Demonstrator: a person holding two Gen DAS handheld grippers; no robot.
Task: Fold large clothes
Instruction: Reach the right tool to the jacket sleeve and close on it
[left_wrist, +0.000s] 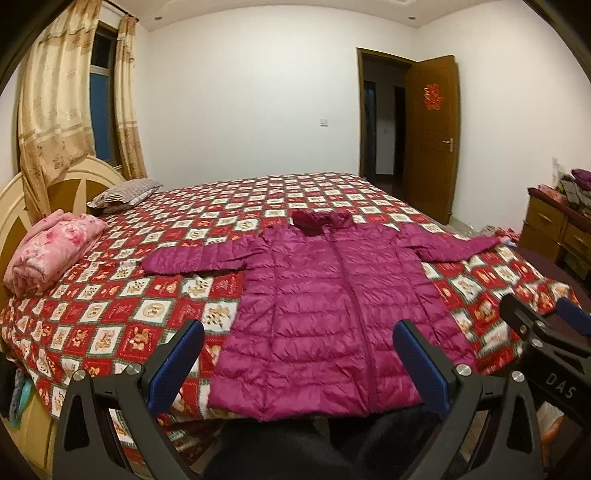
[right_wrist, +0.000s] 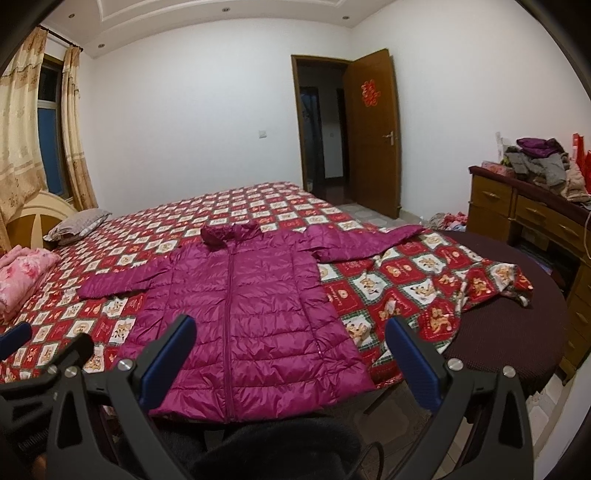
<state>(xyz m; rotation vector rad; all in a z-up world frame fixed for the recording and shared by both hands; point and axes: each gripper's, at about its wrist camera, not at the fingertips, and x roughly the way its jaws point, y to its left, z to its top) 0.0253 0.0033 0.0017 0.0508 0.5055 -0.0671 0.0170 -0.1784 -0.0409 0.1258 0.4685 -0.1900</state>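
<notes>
In the left wrist view, the left gripper (left_wrist: 299, 341) is hovering at the bottom of the frame with its blue-padded fingers (left_wrist: 177, 365) spread wide and holding nothing. Between and beyond them, a magenta puffer jacket (left_wrist: 332, 295) is lying flat and zipped on the bed (left_wrist: 110, 325), filling the centre, with both sleeves stretched out sideways and its hem at the near edge. A folded pink blanket (left_wrist: 51, 251) is sitting at the left, a pillow (left_wrist: 123, 194) is lying behind it, and the right gripper (left_wrist: 546, 317) is showing at the right edge. In the right wrist view, the right gripper (right_wrist: 291, 341) is hanging at the bottom, its fingers (right_wrist: 413, 362) likewise spread apart and empty. The jacket (right_wrist: 251, 317) is lying centre-left on the bed's checked cover (right_wrist: 406, 288), just past the fingers. A dresser (right_wrist: 517, 210) piled with clothes (right_wrist: 543, 162) is standing at the right, and an open door (right_wrist: 373, 133) is showing in the upper middle.
</notes>
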